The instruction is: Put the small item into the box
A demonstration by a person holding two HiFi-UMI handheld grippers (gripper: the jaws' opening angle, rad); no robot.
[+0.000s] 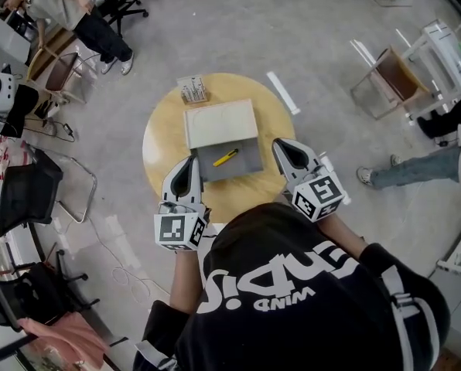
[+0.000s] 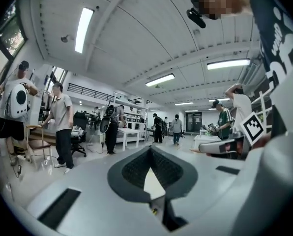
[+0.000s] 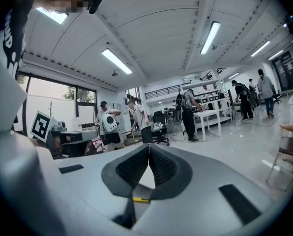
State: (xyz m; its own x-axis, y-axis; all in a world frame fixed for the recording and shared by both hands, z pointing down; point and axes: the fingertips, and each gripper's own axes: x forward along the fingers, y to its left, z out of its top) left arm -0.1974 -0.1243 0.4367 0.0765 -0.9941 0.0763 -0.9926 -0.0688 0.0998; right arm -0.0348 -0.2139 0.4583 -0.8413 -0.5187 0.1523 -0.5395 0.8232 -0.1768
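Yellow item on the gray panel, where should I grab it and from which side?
Probably across the middle of the yellow item, coming straight down from above. It is long, thin and lies flat and slanted on the gray panel, so jaws should close across its narrow width. The left gripper and right gripper are shut; open one first.

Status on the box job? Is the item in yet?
Done, it seems: the yellow item lies in the grey box on the round table. In hand: nothing. The left gripper and right gripper are shut and empty, beside the box. Left: perhaps closing the open lid.
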